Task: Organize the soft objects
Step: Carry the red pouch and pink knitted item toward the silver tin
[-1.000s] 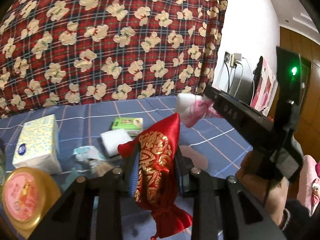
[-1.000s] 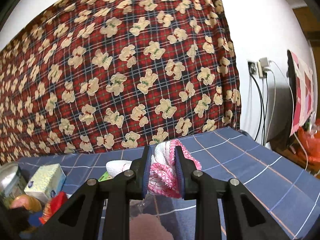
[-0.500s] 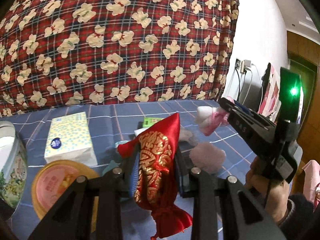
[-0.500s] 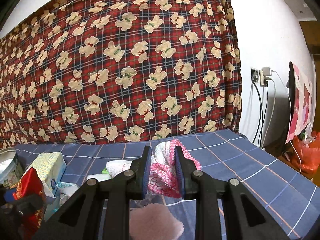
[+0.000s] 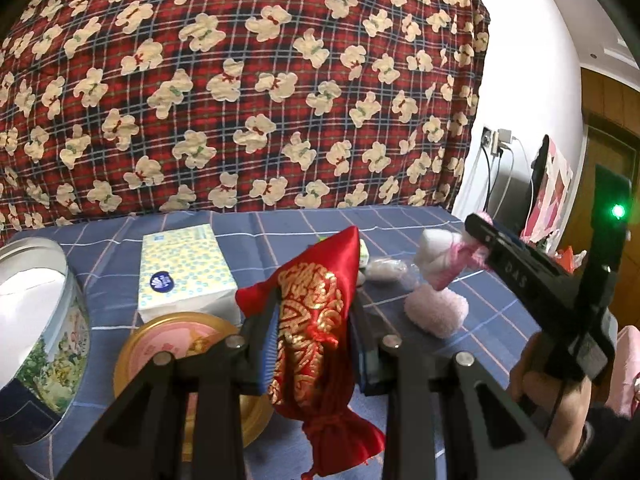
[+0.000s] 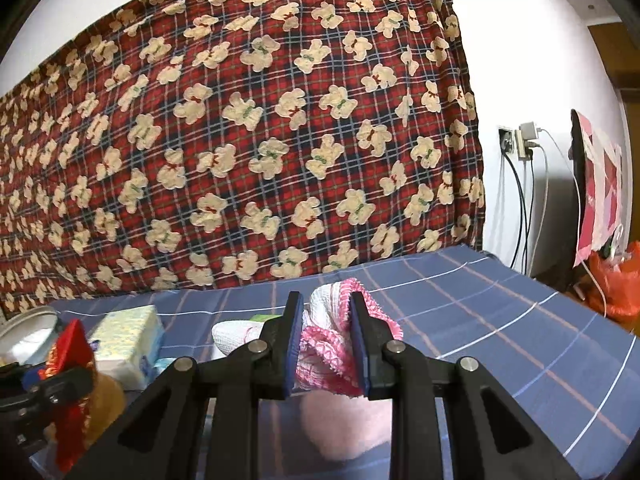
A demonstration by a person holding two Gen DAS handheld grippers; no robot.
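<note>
Left gripper (image 5: 312, 344) clamped tight on a red satin pouch (image 5: 316, 320) with gold embroidery – pouch held upright between the blue pads, tied end hanging below the fingers, top corner poking up above them

Right gripper (image 6: 326, 344) closed part-way on a crumpled white cloth with pink trim (image 6: 332, 340), cloth bunched between the pads and spilling out on both sides; same cloth (image 5: 444, 258) seen from the left wrist view at the tip of the right gripper (image 5: 476, 236), lifted clear of the blue checked sheet (image 5: 460, 216)

Places given from the tissue box (image 5: 182, 268):
- just nearer than the box and touching its front edge in the view, a round gold tin lid (image 5: 176, 344) with a pink face, flat on the sheet
- left of the box, a tall open tin (image 5: 40, 320) with a landscape print, standing upright
- right of the box, past the pouch, a fluffy pink pad (image 5: 438, 308) lying on the sheet, directly under the held cloth
- between the box and that pad, partly hidden by the pouch, a small whitish bundle (image 5: 386, 270) – too blurred to name

Behind the box, a red plaid blanket with cream bears (image 5: 256, 80) rising as a backdrop

Far right of the box, a wall socket with plugged cables (image 6: 516, 140) on the white wall
</note>
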